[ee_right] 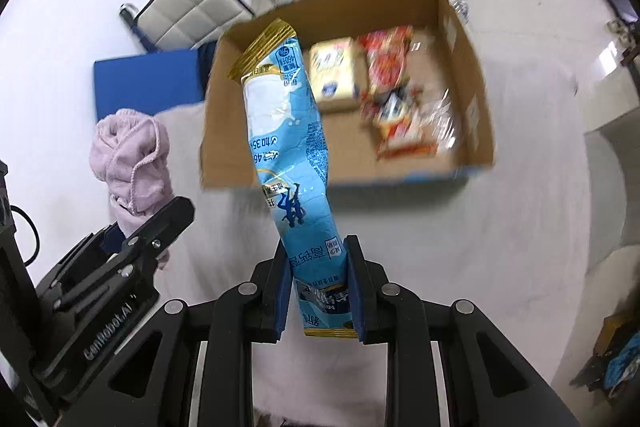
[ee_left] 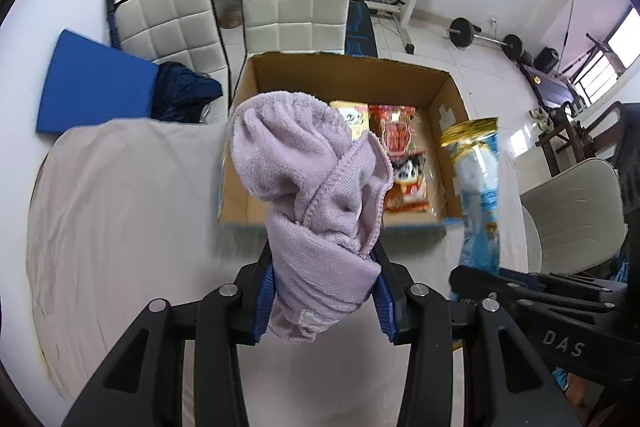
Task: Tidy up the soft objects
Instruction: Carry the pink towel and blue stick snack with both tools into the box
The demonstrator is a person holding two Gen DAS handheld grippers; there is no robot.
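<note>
Both grippers are loaded and held above the cloth-covered table [ee_left: 120, 227], short of the open cardboard box [ee_left: 440, 87] that stands on it, so the step in hand looks like the carry toward the box. The left gripper [ee_left: 324, 291] has its blue pads closed on the lower part of a bunched lilac towel [ee_left: 304, 171], whose bulk stands up ahead of the fingers and hides much of the box's left half from that camera. The right gripper [ee_right: 320, 291] pinches the bottom end of a light-blue snack pouch [ee_right: 288, 131] with a gold-sealed top; the pouch leans up and to the left, its top just over the near-left corner of the box in the right wrist view. Inside the box lie a yellow packet [ee_right: 336, 75] and red printed packets [ee_right: 392, 67], crowded toward the right, with bare cardboard floor on the left. The next move probably calls for bringing each item clear over the rim, lowering it onto that free left floor, and only then opening the fingers, one hand at a time so the towel does not drape over the pouch.
</note>
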